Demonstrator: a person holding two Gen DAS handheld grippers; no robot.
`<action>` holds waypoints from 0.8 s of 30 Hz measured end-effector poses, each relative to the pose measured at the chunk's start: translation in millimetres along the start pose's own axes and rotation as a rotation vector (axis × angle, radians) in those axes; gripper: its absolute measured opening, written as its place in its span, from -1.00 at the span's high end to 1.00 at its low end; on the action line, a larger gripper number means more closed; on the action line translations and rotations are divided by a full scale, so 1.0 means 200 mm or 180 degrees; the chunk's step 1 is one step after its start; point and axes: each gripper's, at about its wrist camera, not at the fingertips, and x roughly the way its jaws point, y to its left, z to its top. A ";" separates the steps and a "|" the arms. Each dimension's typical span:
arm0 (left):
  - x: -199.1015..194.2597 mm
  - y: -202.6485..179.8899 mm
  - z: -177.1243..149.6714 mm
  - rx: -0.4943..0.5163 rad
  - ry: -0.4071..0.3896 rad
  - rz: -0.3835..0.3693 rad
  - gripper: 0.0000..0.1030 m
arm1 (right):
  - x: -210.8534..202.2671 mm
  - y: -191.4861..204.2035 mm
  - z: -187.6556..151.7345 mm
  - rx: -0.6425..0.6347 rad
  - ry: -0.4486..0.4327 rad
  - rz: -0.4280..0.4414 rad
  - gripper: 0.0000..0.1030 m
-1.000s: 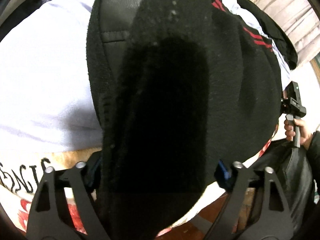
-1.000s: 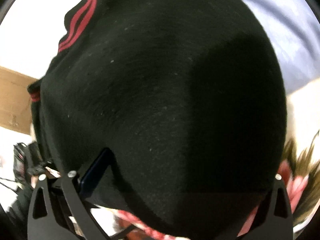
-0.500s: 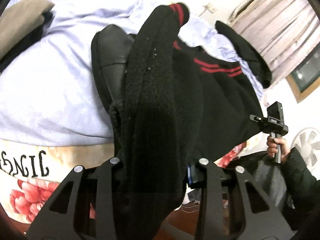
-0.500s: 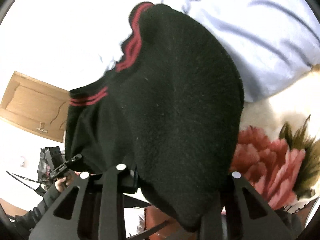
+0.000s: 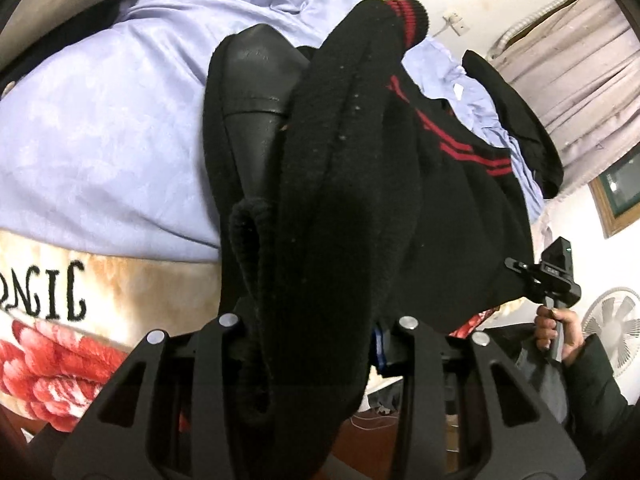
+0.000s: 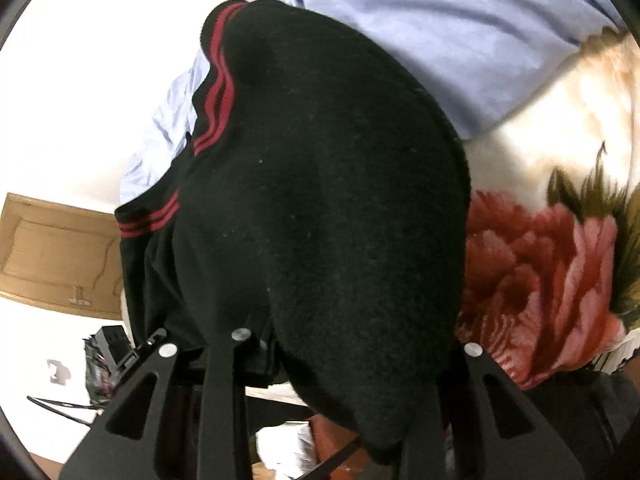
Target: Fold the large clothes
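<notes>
We see both claws clamped on the black fleece jacket with red stripes [image 5: 328, 208]: left gripper [image 5: 316, 332] and right gripper [image 6: 344, 344] each pinch thick folds (fingertips buried), garment draping toward twelve o'clock over the lavender bedsheet [image 5: 100, 120].

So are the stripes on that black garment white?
No, the black garment carries paired red stripes along its ribbed edges, plain in the right wrist view against the lavender sheet.
</notes>
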 end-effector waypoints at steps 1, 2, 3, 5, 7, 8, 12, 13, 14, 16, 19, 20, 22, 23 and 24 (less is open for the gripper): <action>-0.01 -0.01 0.00 0.0010 -0.0013 0.0000 0.31 | -0.01 0.02 0.00 -0.0063 -0.0025 -0.0010 0.44; -0.02 -0.02 0.00 0.0006 -0.0028 -0.0017 0.34 | -0.02 0.05 -0.01 -0.0107 -0.0051 -0.0002 0.47; -0.04 -0.03 0.00 0.0005 -0.0046 -0.0036 0.34 | -0.03 0.07 -0.02 -0.0141 -0.0068 0.0024 0.50; -0.09 -0.05 0.01 -0.0009 -0.0106 -0.0123 0.37 | -0.07 0.10 -0.03 -0.0203 -0.0085 0.0178 0.55; -0.18 -0.10 0.03 0.0044 -0.0159 -0.0204 0.38 | -0.15 0.14 -0.04 -0.0227 -0.0153 0.0292 0.57; -0.22 -0.14 0.05 0.0101 -0.0180 -0.0216 0.39 | -0.18 0.17 -0.03 -0.0245 -0.0188 0.0348 0.59; -0.39 -0.31 0.19 0.0340 -0.0271 -0.0298 0.40 | -0.39 0.25 -0.01 -0.0371 -0.0347 0.0563 0.63; -0.43 -0.36 0.22 0.0402 -0.0302 -0.0317 0.40 | -0.46 0.28 -0.01 -0.0415 -0.0410 0.0610 0.63; -0.48 -0.42 0.26 0.0487 -0.0322 -0.0327 0.40 | -0.50 0.28 -0.01 -0.0437 -0.0432 0.0633 0.63; -0.53 -0.51 0.31 0.0581 -0.0347 -0.0350 0.40 | -0.59 0.26 -0.02 -0.0460 -0.0447 0.0659 0.64; -0.58 -0.64 0.39 0.0704 -0.0300 -0.0372 0.40 | -0.65 0.27 -0.03 -0.0417 -0.0490 0.0668 0.64; -0.58 -0.68 0.40 0.0762 -0.0269 -0.0375 0.40 | -0.65 0.27 -0.03 -0.0386 -0.0514 0.0688 0.64; -0.57 -0.75 0.41 0.0838 -0.0188 -0.0403 0.40 | -0.66 0.25 -0.06 -0.0308 -0.0561 0.0723 0.64; -0.56 -0.78 0.41 0.0861 -0.0153 -0.0412 0.40 | -0.66 0.25 -0.07 -0.0292 -0.0570 0.0732 0.64; -0.54 -0.80 0.40 0.0869 -0.0116 -0.0417 0.41 | -0.65 0.25 -0.07 -0.0268 -0.0575 0.0738 0.65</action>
